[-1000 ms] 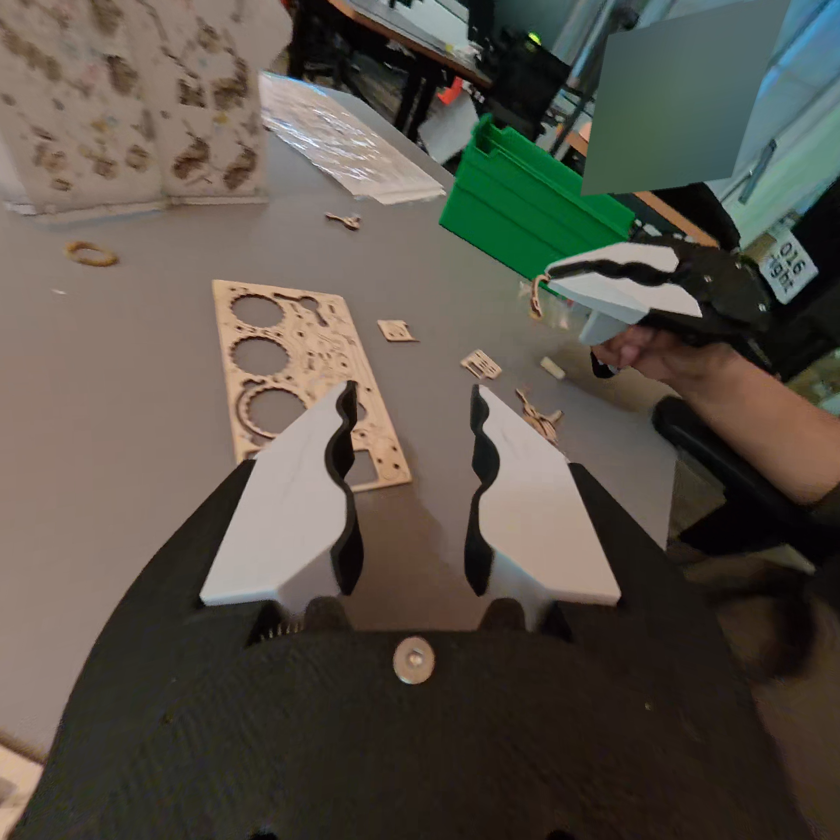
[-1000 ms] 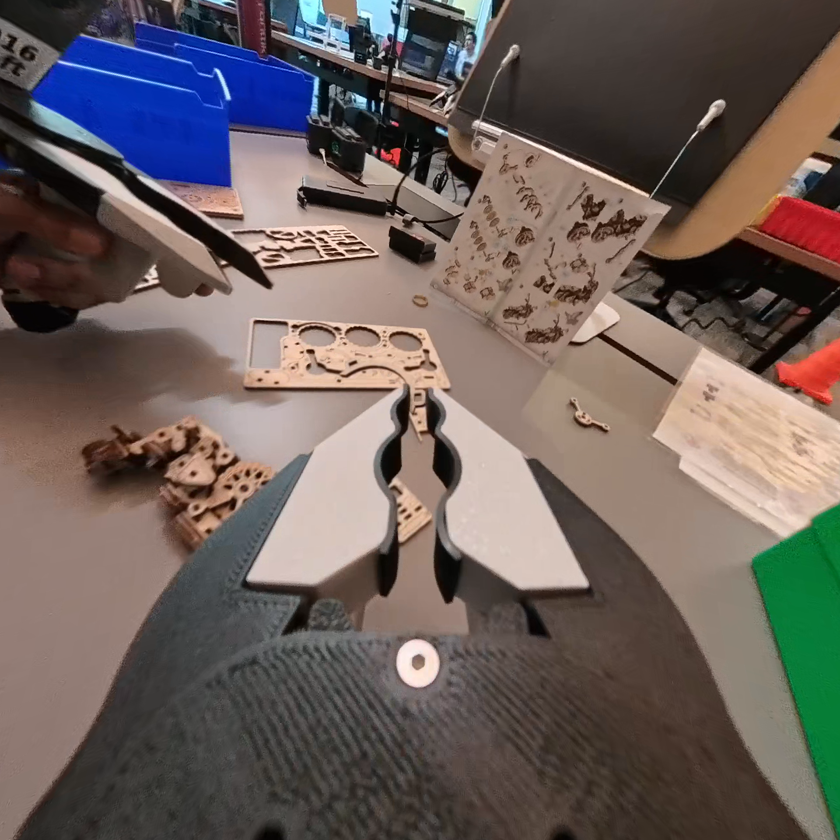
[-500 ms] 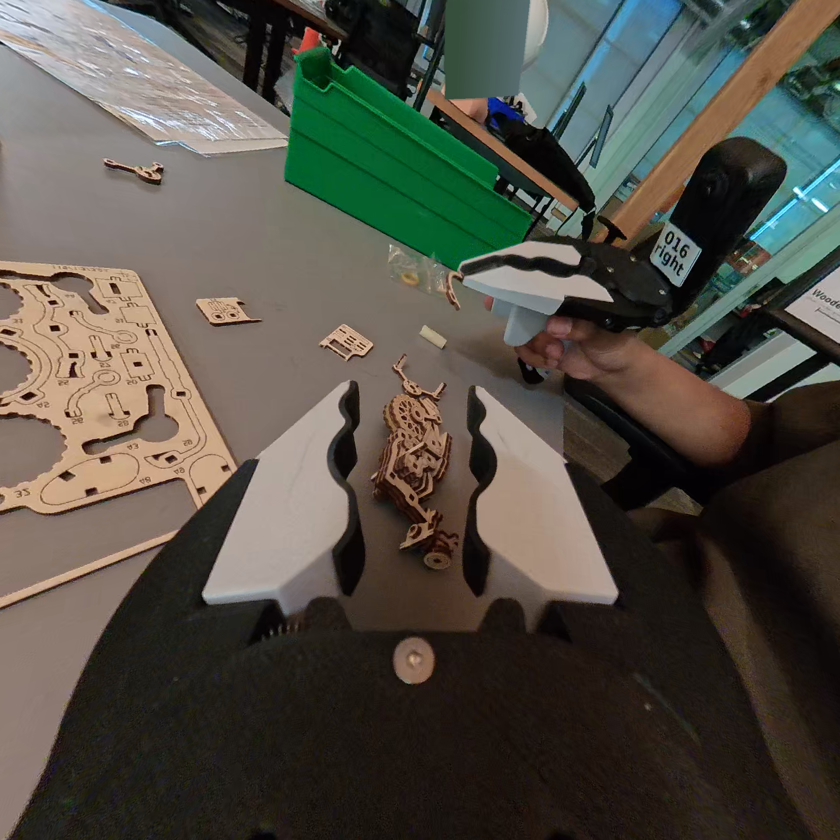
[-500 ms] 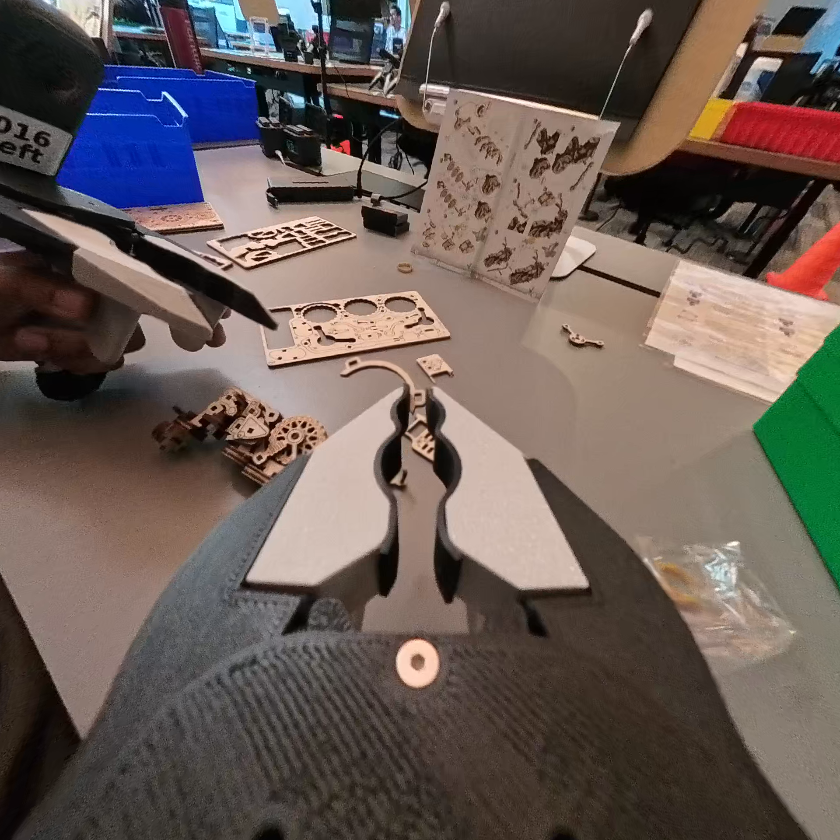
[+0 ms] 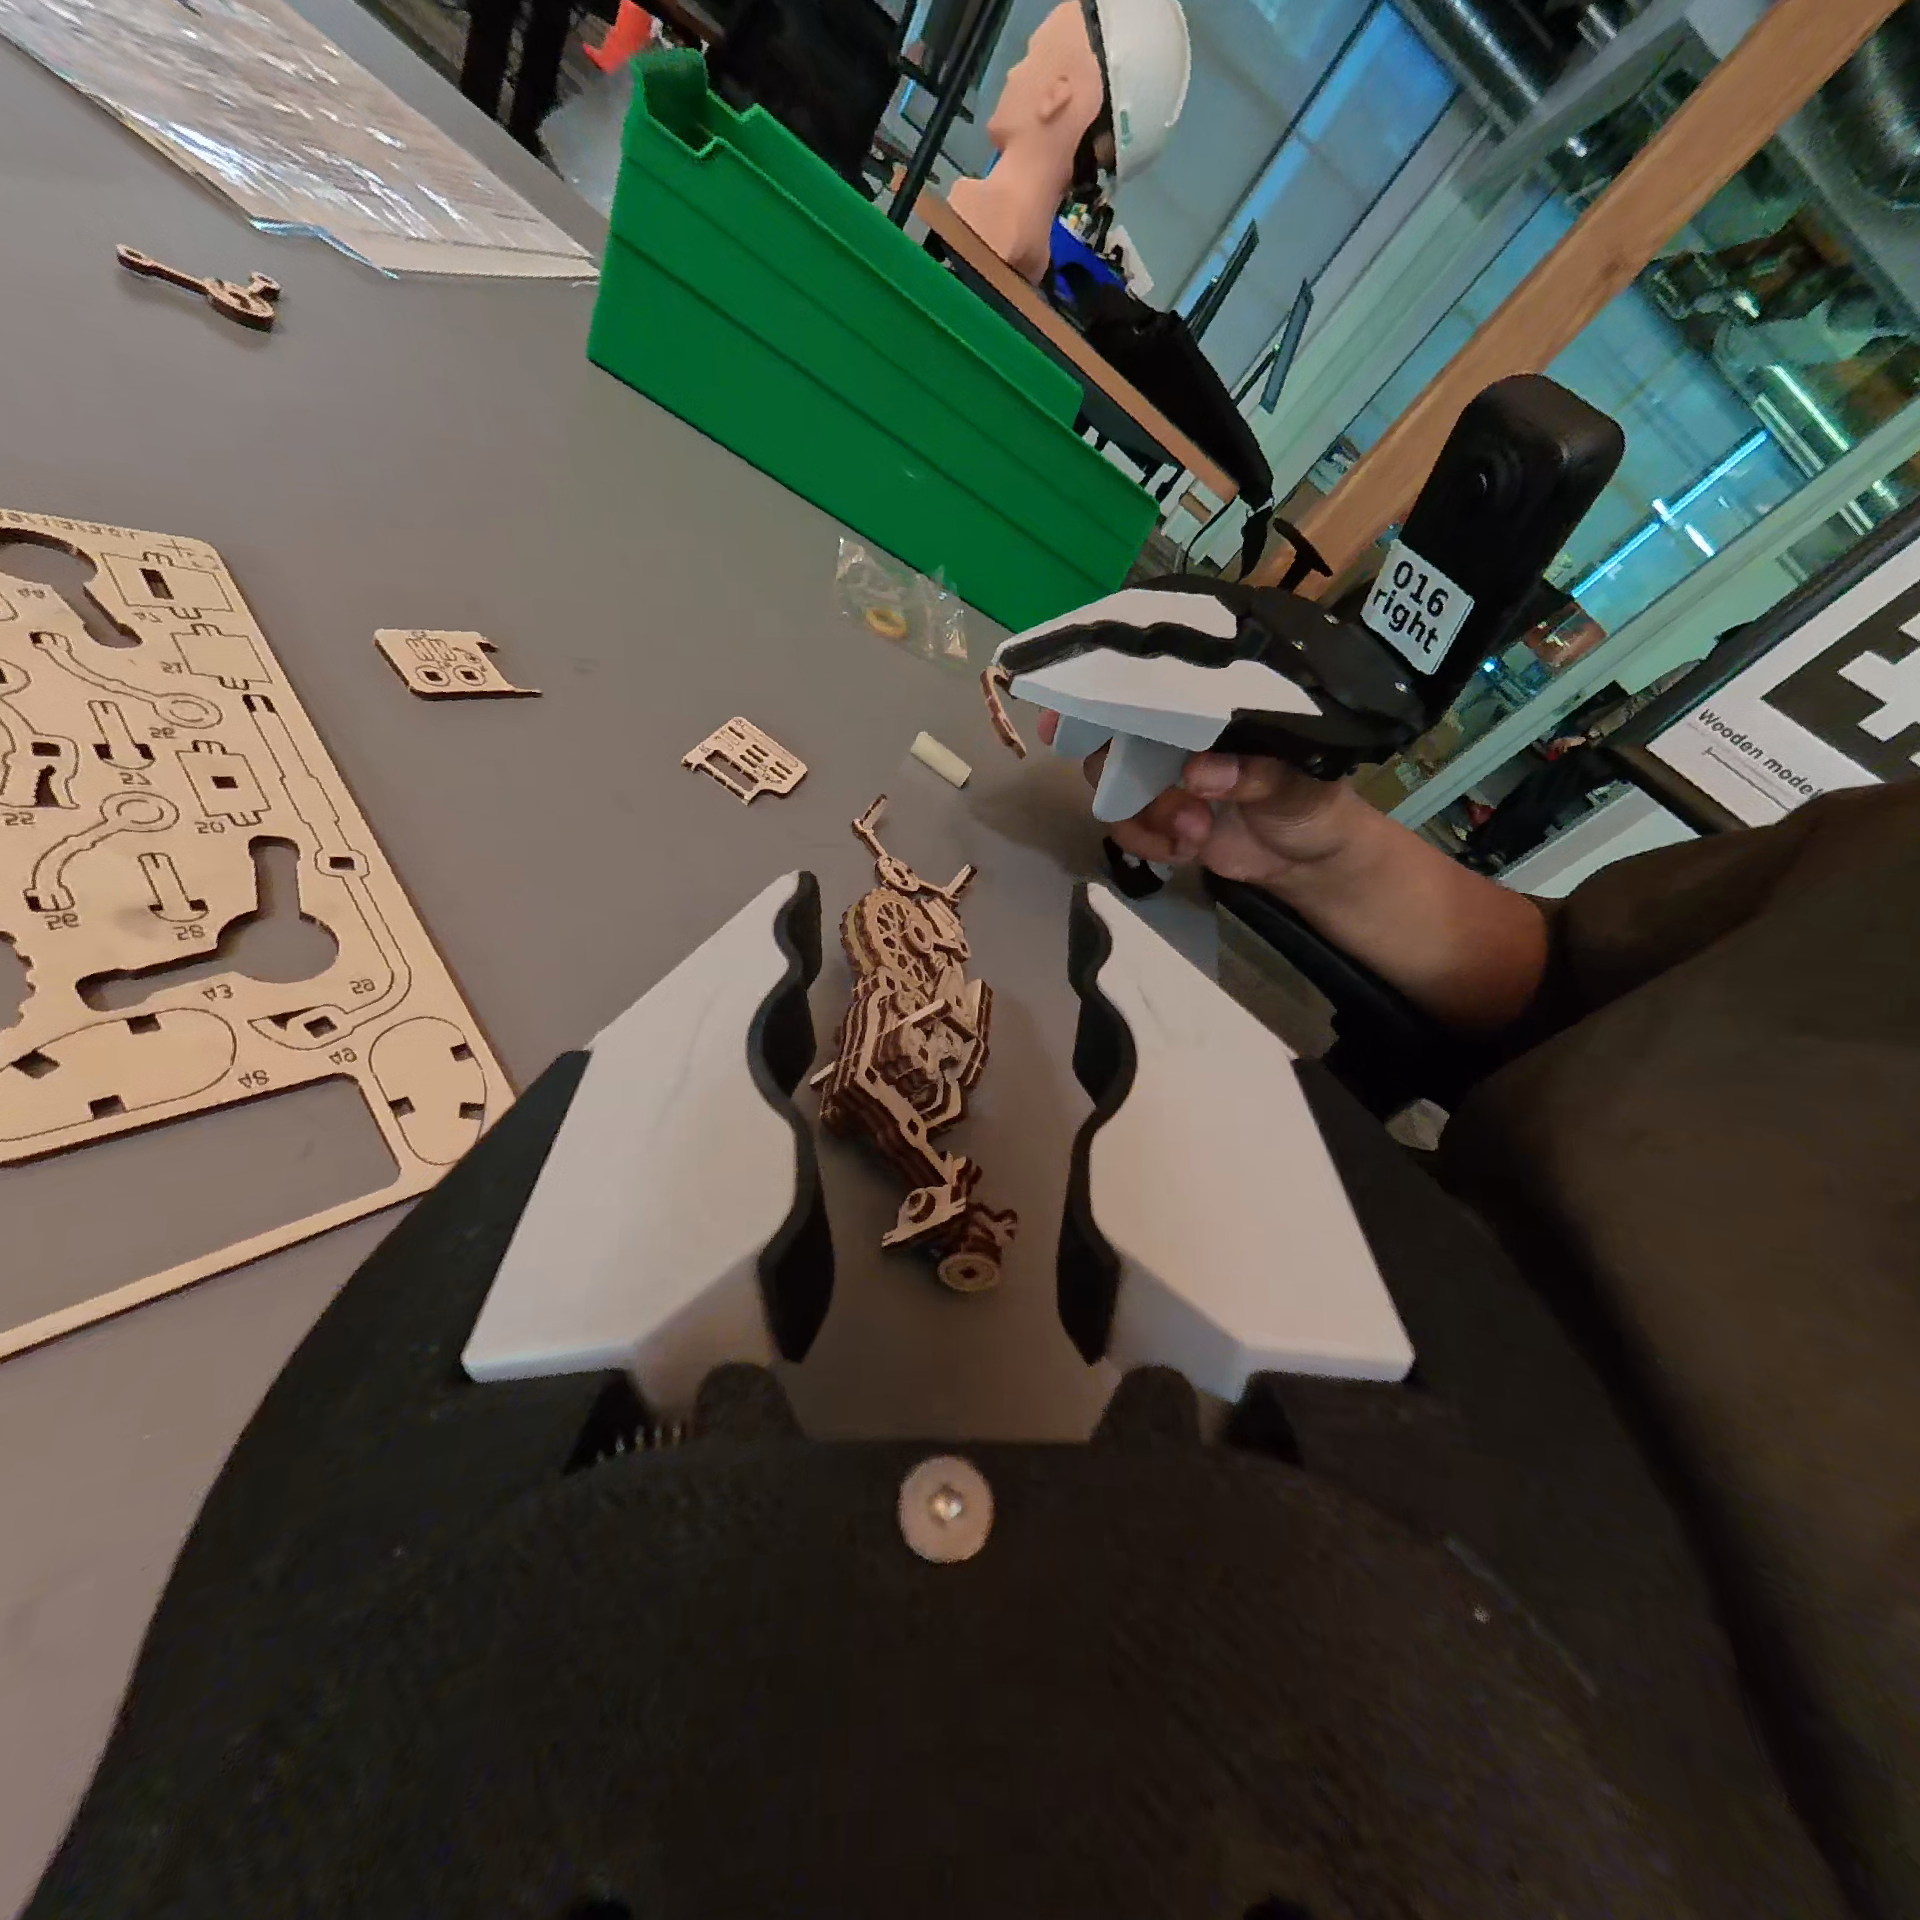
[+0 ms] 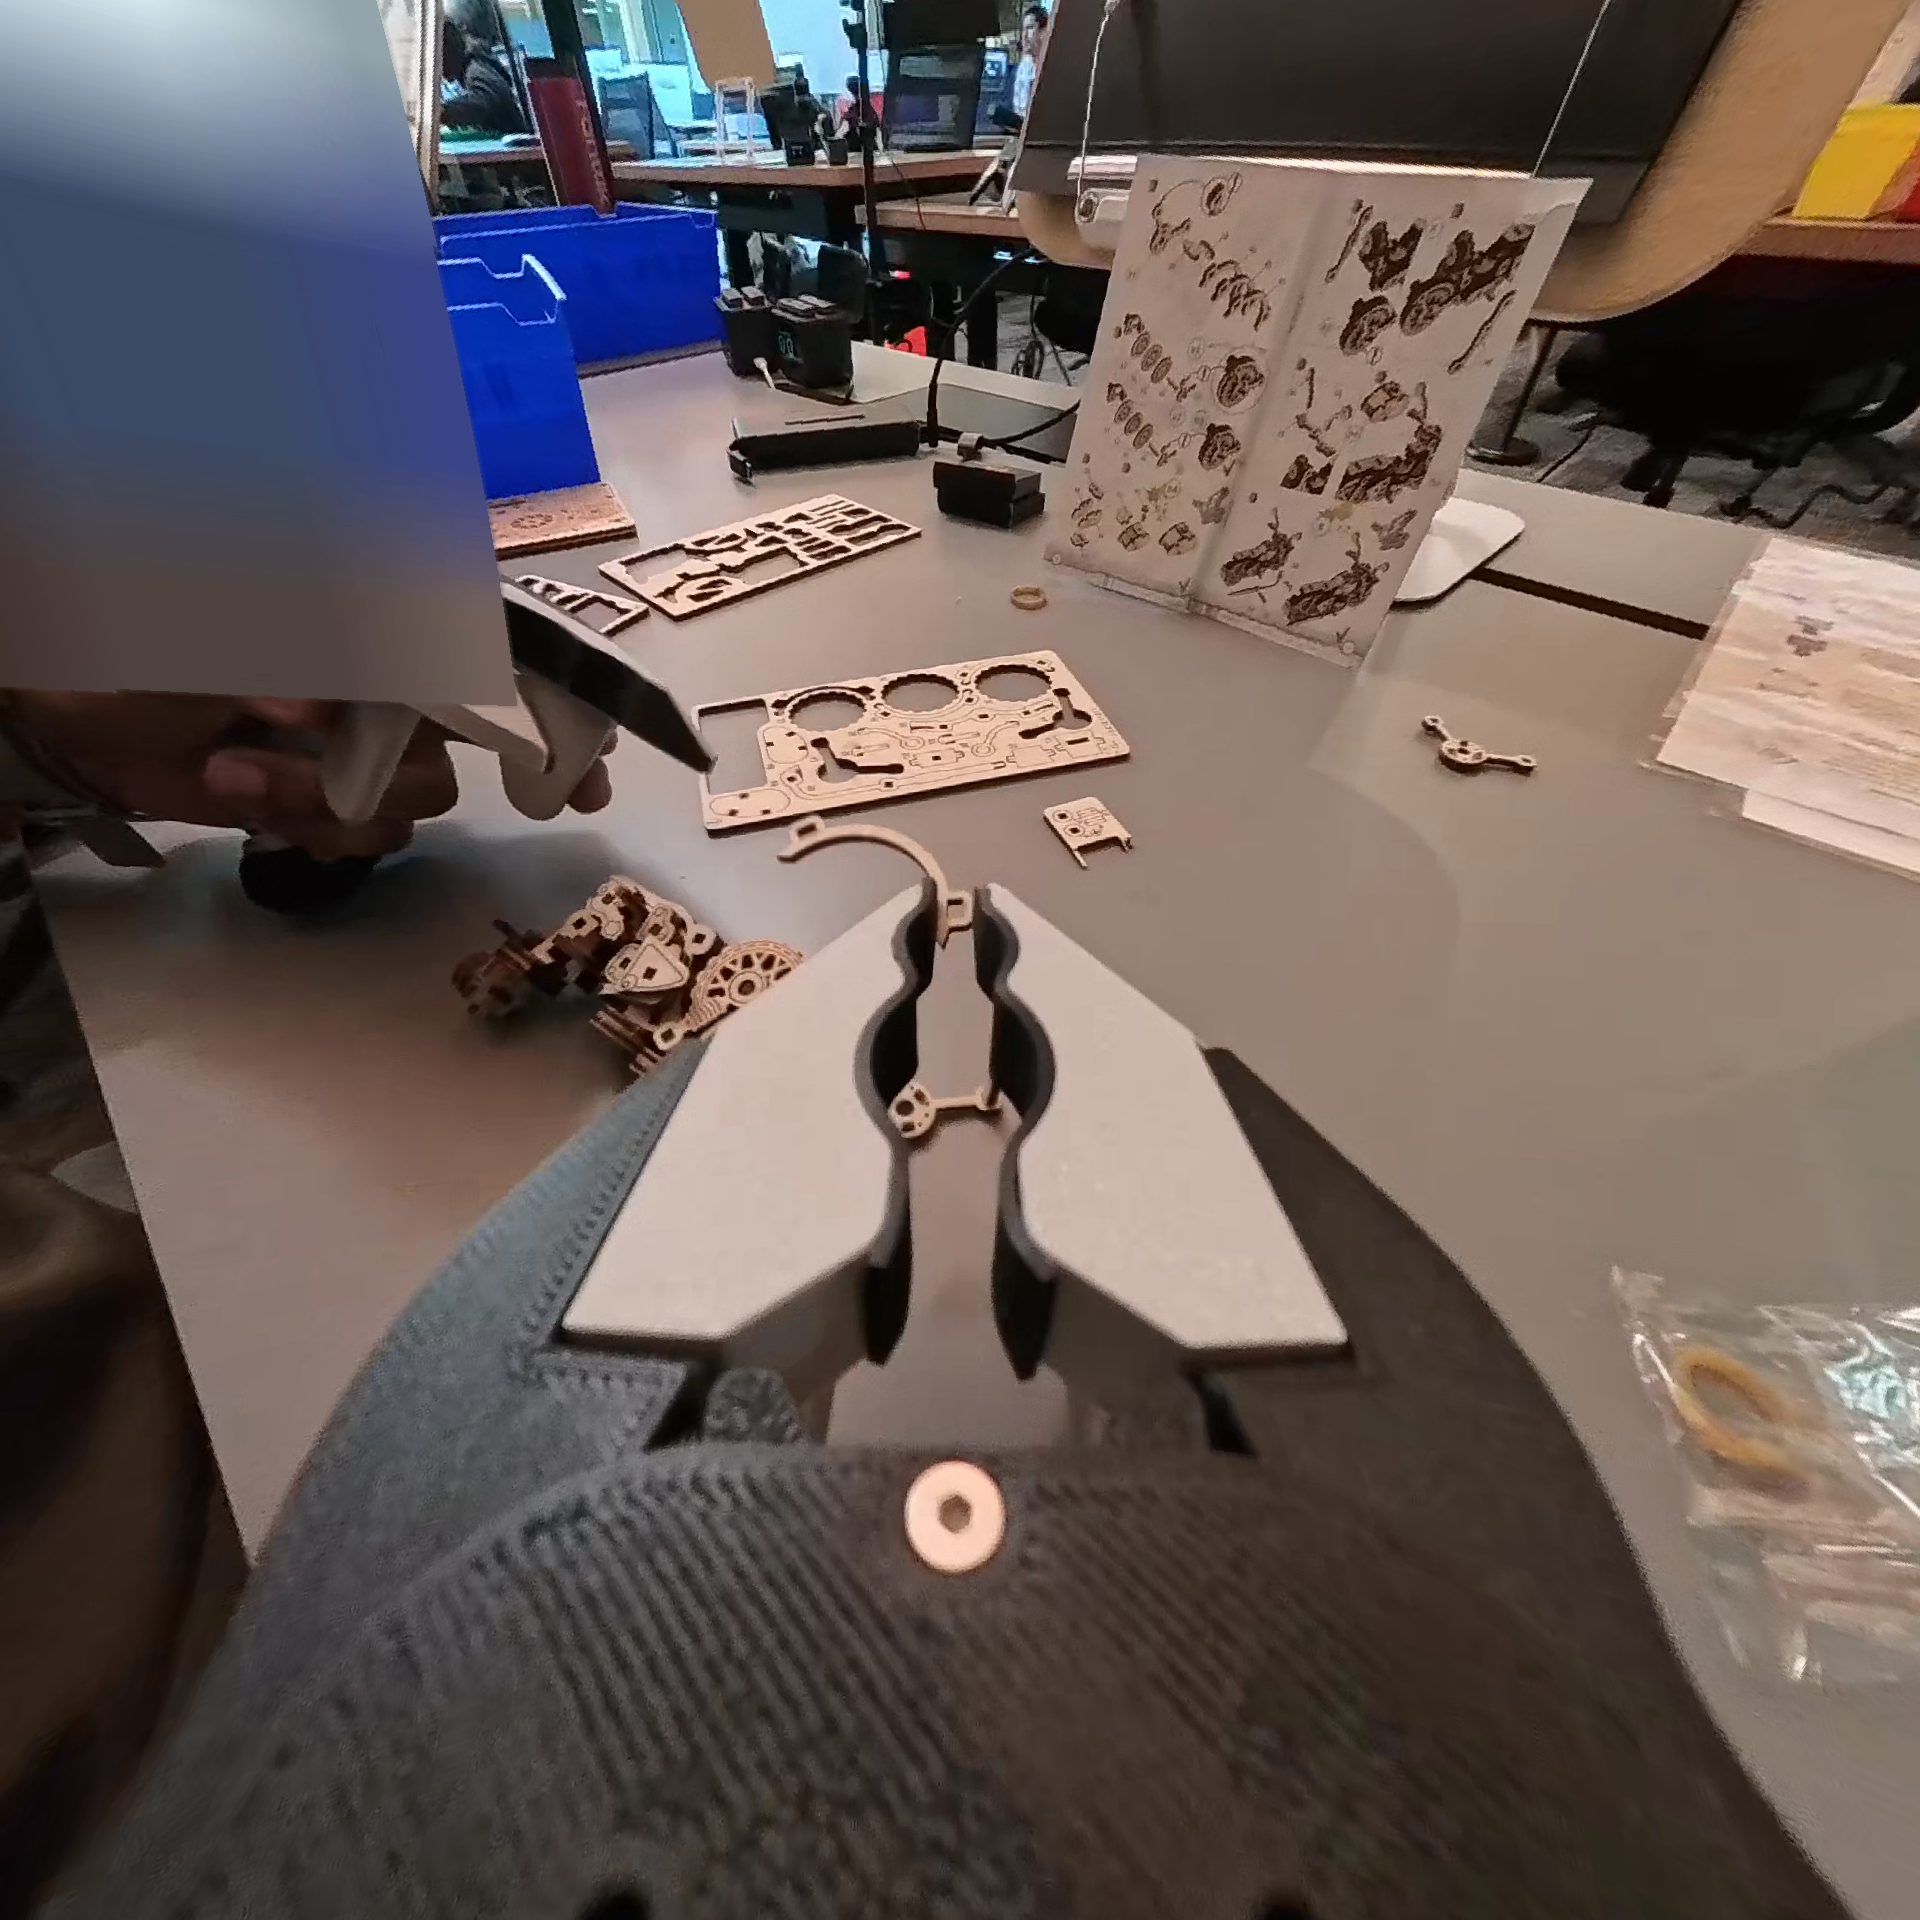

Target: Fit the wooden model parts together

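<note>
The partly built wooden motorcycle model (image 5: 914,1049) lies on the grey table (image 5: 499,468). My left gripper (image 5: 940,925) is open, and the model lies between its fingers without touching them. My right gripper (image 6: 956,904) is shut on a thin curved wooden part (image 6: 862,836) that sticks out to the left of its tips. In the left wrist view the right gripper (image 5: 1003,665) hovers above the table just beyond the model, with the curved part (image 5: 1000,717) hanging from its tips. The model (image 6: 634,966) lies to the left in the right wrist view, below the left gripper (image 6: 675,732).
A punched-out wooden sheet (image 5: 156,883) lies left of the model, with two small flat parts (image 5: 447,665) (image 5: 746,758) and a white peg (image 5: 940,758) nearby. A green bin (image 5: 831,343) stands behind. An instruction sheet (image 6: 1309,395) stands upright. A bag of rubber rings (image 6: 1766,1455) lies on the right. Across from one pair of fingers to the other is roughly 10 cm.
The left gripper has swung from over the punched-out sheet to over the model, staying open. The right gripper has pulled back and to the right, still holding the curved part.
</note>
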Tool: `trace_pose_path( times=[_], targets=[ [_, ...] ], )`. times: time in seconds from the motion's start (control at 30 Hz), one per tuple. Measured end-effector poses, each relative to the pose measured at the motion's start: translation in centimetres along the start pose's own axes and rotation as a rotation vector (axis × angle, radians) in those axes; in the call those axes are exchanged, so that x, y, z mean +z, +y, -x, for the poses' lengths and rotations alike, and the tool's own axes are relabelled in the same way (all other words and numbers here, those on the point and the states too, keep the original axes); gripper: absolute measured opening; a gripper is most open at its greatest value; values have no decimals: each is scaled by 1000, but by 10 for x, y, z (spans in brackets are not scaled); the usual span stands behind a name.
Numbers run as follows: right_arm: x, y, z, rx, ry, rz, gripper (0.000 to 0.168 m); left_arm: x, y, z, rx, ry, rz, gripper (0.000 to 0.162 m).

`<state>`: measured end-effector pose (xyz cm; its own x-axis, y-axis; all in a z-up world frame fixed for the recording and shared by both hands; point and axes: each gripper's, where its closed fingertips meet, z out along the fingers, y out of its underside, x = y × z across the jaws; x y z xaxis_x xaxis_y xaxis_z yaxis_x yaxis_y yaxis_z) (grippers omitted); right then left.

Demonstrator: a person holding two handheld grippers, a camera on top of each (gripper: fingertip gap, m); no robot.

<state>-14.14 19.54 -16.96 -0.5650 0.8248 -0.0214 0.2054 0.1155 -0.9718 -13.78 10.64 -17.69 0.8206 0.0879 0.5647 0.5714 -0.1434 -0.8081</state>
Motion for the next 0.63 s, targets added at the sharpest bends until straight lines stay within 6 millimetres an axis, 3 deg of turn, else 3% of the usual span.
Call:
trace_pose_path(
  times=[0.5, 0.63],
  targets=[
    [0, 0, -5, 75, -30, -3, 5, -5, -9, -12, -175, 155, -50, 44],
    [-1, -1, -7, 104, -37, -8, 5, -4, -4, -10, -117, 117, -19, 44]
  ],
)
